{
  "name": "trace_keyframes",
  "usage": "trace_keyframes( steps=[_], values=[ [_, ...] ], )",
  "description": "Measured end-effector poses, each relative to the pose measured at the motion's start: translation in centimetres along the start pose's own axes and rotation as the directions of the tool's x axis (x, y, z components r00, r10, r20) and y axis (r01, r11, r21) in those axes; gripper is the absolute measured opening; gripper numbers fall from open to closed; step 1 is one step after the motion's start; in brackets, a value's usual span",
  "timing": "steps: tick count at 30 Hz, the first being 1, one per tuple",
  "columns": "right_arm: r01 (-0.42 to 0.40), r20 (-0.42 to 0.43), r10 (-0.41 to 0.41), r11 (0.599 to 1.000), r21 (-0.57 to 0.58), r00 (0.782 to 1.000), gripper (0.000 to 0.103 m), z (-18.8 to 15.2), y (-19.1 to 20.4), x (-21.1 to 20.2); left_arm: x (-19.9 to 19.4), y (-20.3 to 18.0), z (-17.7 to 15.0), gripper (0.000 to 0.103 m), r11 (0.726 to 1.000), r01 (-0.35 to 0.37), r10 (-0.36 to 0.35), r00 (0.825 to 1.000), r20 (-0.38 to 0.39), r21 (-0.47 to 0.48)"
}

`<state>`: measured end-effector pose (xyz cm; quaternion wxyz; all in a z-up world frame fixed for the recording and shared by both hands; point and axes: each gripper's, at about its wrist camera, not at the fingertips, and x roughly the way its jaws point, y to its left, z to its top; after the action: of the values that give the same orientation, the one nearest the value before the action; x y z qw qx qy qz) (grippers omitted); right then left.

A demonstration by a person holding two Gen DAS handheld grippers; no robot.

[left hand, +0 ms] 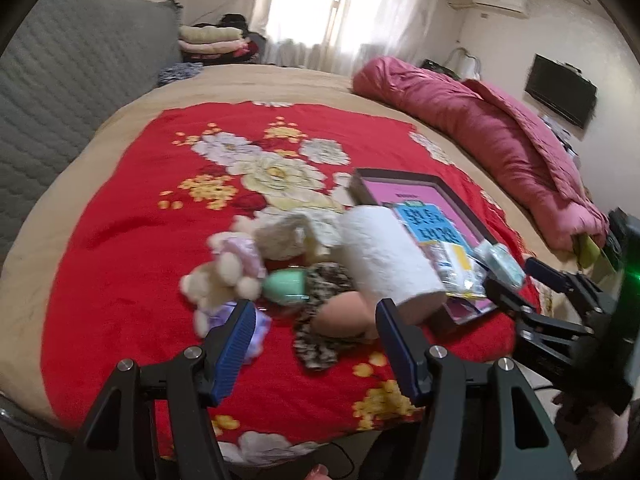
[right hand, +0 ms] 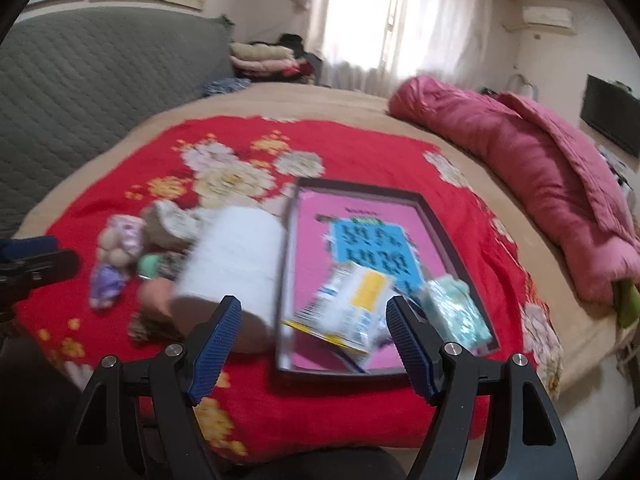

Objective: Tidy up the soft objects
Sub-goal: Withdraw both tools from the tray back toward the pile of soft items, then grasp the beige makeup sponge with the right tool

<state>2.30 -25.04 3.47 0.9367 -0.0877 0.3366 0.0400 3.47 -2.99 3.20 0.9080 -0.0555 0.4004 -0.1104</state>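
A heap of soft things lies on the red flowered blanket (left hand: 120,272): a cream plush toy (left hand: 220,276), a mint sponge (left hand: 286,286), a peach sponge (left hand: 344,314) on a leopard-print cloth (left hand: 320,348), and a white paper roll (left hand: 384,256) (right hand: 236,256). A dark-rimmed pink tray (right hand: 436,220) holds a blue card (right hand: 372,248), a yellow-and-white packet (right hand: 352,304) and a pale green packet (right hand: 456,308). My left gripper (left hand: 316,348) hangs open just in front of the peach sponge, holding nothing. My right gripper (right hand: 314,344) is open above the tray's near edge, also with nothing in it.
A rolled pink duvet (left hand: 500,136) lies along the bed's right side. A grey quilted headboard (left hand: 60,92) rises at the left, with folded bedding (left hand: 208,40) stacked behind it. The right gripper's body (left hand: 560,312) shows at the right of the left wrist view.
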Motion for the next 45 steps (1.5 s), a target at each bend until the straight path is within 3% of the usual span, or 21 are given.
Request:
trace_keyframes(
  steps=[9, 18, 27, 42, 43, 45],
  values=[
    [-0.060, 0.047, 0.067, 0.989, -0.134, 0.997, 0.076, 0.5, 5.3, -1.9, -0.7, 4.6, 0.2, 0.062, 0.996, -0.056, 0.057, 0.998, 0.018, -0.068],
    [-0.102, 0.036, 0.115, 0.961, -0.257, 0.993, 0.076, -0.1, 9.8, -1.1, -0.1, 6.2, -0.2, 0.062, 0.994, -0.035, 0.036, 0.999, 0.008, -0.106],
    [-0.044, 0.038, 0.065, 0.914, -0.403, 0.997, 0.076, -1.4, 14.2, 2.0, 1.4, 7.3, -0.3, 0.062, 0.991, -0.022, 0.022, 1.000, -0.003, -0.128],
    [-0.007, 0.019, 0.020, 0.852, -0.524, 1.000, 0.076, -2.6, 16.4, 7.1, 5.7, 7.7, 1.4, 0.062, 0.992, -0.004, 0.001, 1.000, -0.028, -0.127],
    [-0.008, 0.019, 0.021, 0.848, -0.531, 1.000, 0.076, -2.7, 16.6, 7.2, 6.0, 7.9, 1.5, 0.062, 0.991, -0.003, -0.001, 1.000, -0.030, -0.132],
    [-0.013, 0.011, 0.023, 0.839, -0.545, 1.000, 0.065, -3.1, 17.0, 7.5, 6.7, 8.3, 1.8, 0.062, 0.990, -0.004, -0.001, 0.999, -0.035, -0.144]
  ],
)
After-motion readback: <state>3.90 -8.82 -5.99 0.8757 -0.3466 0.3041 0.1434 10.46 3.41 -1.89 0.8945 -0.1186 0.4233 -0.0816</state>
